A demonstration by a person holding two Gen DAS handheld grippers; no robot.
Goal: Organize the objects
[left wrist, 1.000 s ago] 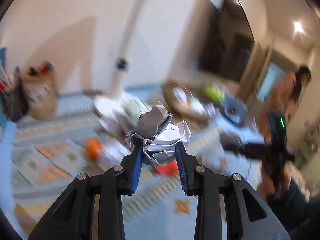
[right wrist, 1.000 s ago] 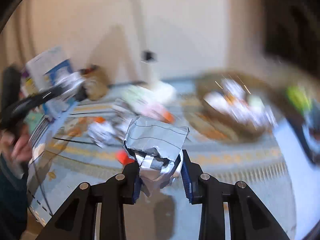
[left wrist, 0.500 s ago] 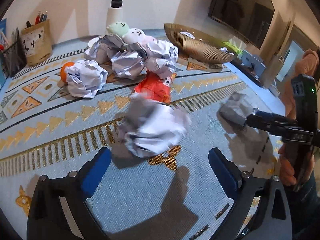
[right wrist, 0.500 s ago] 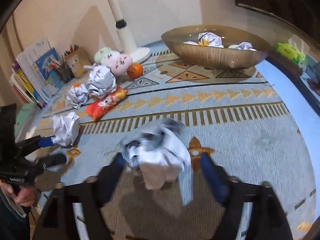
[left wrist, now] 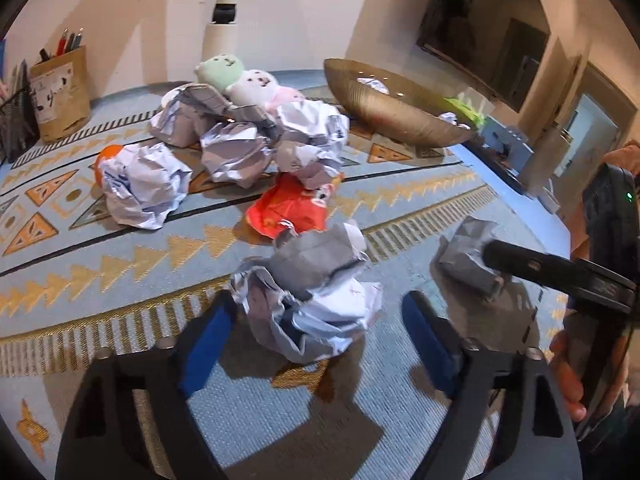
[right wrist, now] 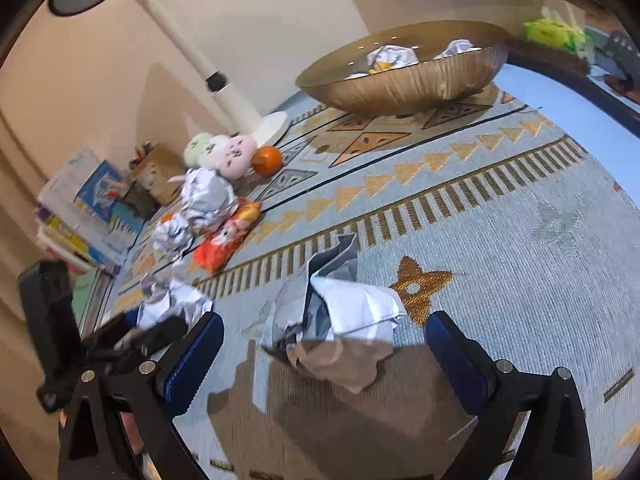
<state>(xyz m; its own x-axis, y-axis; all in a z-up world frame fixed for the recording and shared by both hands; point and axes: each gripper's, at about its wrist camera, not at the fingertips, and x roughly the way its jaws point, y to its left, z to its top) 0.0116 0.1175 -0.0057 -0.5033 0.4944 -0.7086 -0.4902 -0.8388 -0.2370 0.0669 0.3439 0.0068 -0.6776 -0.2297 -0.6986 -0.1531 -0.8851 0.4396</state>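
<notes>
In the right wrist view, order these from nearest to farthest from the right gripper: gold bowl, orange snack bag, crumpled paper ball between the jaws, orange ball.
1. Crumpled paper ball, between the open jaws.
2. Orange snack bag, left.
3. Orange ball, farther back left.
4. Gold bowl, far end of rug.

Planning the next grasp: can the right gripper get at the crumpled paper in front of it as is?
Probably yes. The right gripper is open, the crumpled paper lies on the rug between its fingers, nothing blocking.
</notes>
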